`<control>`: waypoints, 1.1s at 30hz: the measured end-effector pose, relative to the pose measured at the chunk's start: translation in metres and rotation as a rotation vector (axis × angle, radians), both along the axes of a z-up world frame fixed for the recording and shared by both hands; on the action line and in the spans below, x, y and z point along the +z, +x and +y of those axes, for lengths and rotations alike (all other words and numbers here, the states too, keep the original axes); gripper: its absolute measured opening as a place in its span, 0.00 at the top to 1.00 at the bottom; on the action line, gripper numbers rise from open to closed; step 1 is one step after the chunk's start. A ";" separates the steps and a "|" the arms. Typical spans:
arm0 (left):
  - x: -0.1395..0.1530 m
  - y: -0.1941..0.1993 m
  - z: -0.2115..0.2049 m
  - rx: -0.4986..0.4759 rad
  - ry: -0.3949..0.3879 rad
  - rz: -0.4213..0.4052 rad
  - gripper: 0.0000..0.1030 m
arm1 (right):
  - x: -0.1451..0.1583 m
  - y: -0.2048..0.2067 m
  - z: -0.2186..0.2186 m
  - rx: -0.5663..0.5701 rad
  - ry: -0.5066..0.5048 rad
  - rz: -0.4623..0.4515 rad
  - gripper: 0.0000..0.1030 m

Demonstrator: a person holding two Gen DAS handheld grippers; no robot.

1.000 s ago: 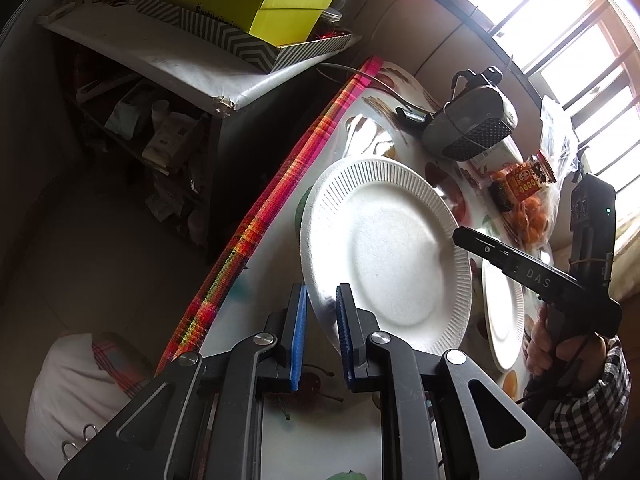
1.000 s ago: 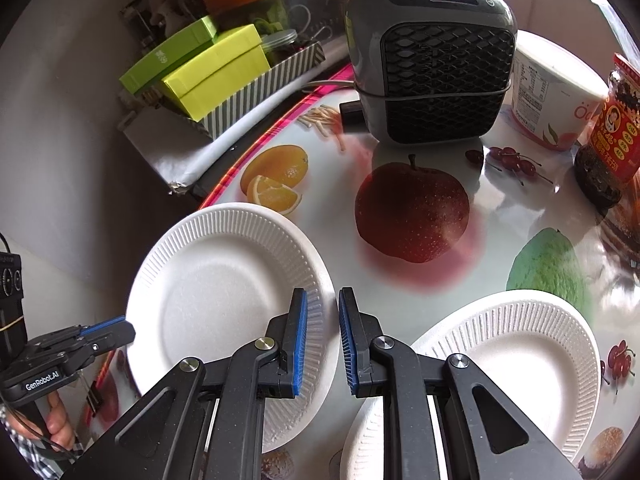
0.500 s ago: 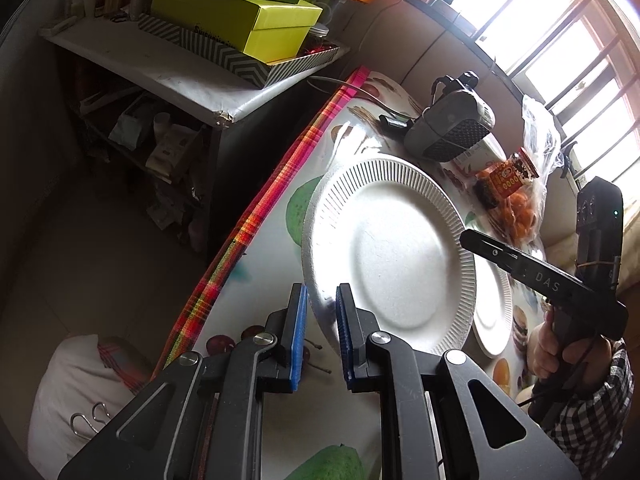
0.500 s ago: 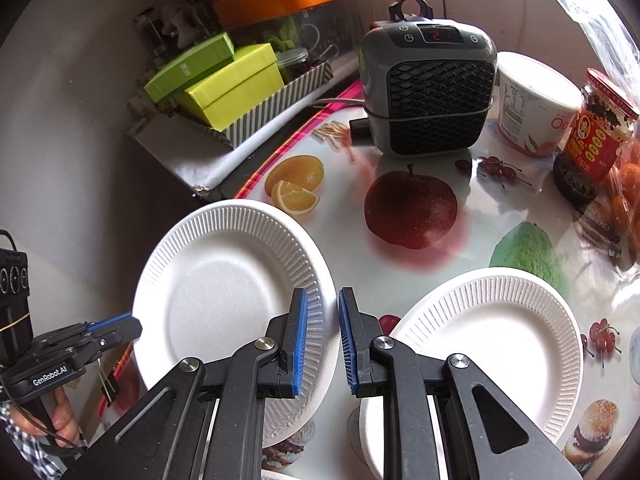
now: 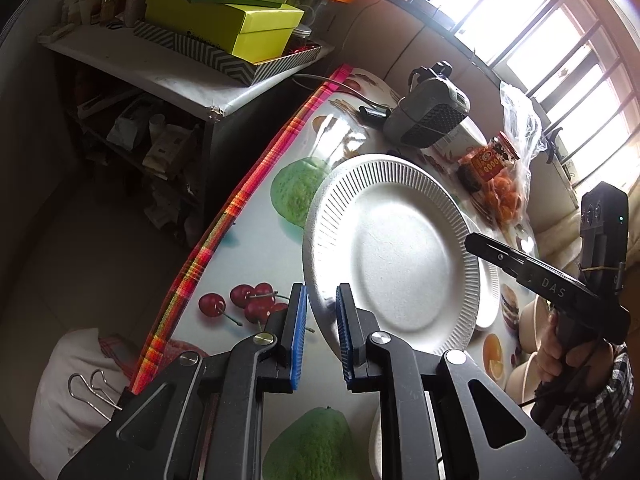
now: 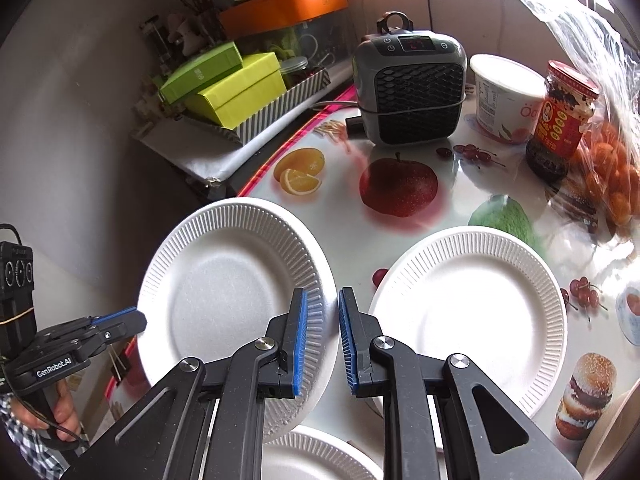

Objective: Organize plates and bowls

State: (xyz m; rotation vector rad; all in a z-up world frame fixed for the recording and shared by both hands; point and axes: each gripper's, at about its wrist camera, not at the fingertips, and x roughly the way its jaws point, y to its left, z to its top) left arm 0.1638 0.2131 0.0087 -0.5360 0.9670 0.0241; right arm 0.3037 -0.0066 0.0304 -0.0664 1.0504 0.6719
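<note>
A white paper plate [image 5: 396,252] hangs tilted above the fruit-print table [image 5: 256,248]. My left gripper [image 5: 322,320] is shut on its near rim. In the right wrist view the same plate [image 6: 232,300] fills the left side. There the left gripper [image 6: 132,318] pinches its far-left edge, and my right gripper [image 6: 322,320] is shut on its right rim. A second plate [image 6: 468,312] lies flat on the table to the right. A third plate [image 6: 320,460] shows below the held one. Cream bowls [image 5: 524,364] sit by the person's hand.
At the table's back stand a grey heater [image 6: 412,92], a white tub [image 6: 508,100], a red-lidded jar [image 6: 560,120] and a bag of oranges [image 6: 616,176]. A shelf with green boxes [image 6: 232,92] stands beyond the plaid table edge [image 5: 224,220].
Both grippers have risen and drawn back together with the plate between them. More of the table shows now, and the held plate overlaps the flat one in the left wrist view.
</note>
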 end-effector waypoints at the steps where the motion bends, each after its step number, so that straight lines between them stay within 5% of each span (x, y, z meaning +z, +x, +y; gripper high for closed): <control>1: 0.000 -0.001 -0.002 -0.002 0.000 0.002 0.85 | 0.000 -0.002 -0.002 -0.002 0.001 0.000 0.85; 33: -0.004 -0.043 -0.058 -0.130 0.008 0.004 0.85 | -0.005 -0.088 -0.078 -0.102 0.016 0.013 0.85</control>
